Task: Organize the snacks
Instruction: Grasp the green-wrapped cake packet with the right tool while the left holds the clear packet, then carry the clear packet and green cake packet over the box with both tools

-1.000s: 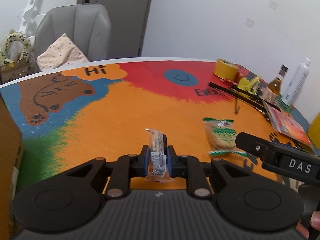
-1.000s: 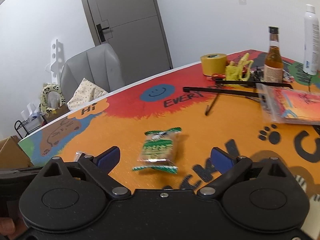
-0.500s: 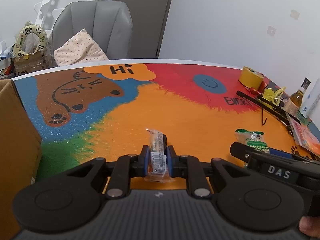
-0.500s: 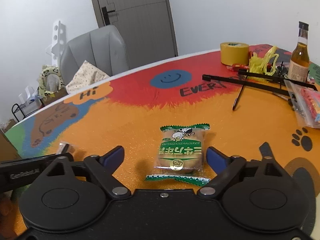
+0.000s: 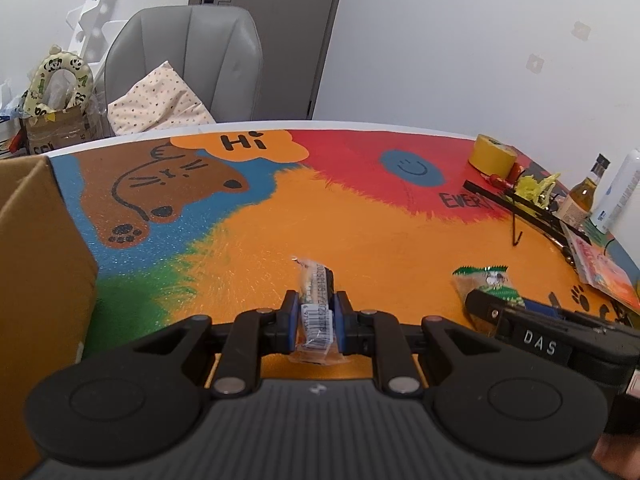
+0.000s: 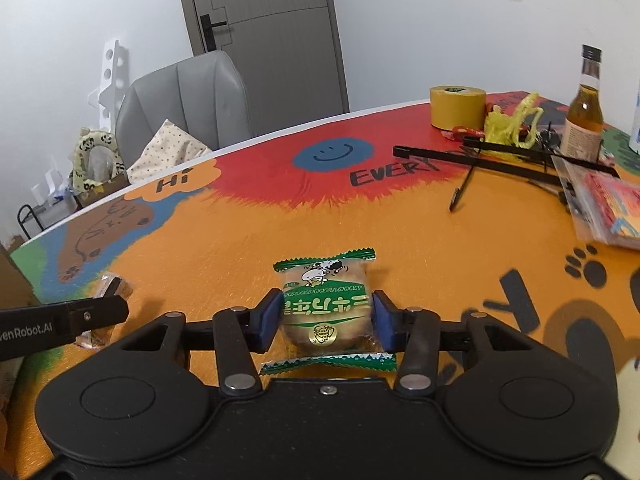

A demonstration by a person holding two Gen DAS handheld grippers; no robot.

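Two snacks in play, one per gripper. The left gripper (image 5: 316,322) is clamped tight on a slim clear-wrapped snack bar (image 5: 315,304), barcode side up, bar sticking out forward over the orange part of the tabletop (image 5: 360,224). The right gripper (image 6: 326,318) has its jaws closing around a green-wrapped pastry (image 6: 325,304) that lies flat on the tabletop near the camera; blue pads sit right at the pack's left and right sides, looks like contact, or just about. Cardboard box (image 5: 36,272) stands at far left in the left view, probably the drop spot, can't confirm.

Risks, my read: the pastry pack is puffy, slick film, so pads may pinch only the wrapper and it slips out on lift, or squeezing too hard crushes the pastry. The grippers sit close side by side, so they could bump. The slim bar is held by a narrow grip, so it could pivot or slide if swung fast toward the box.
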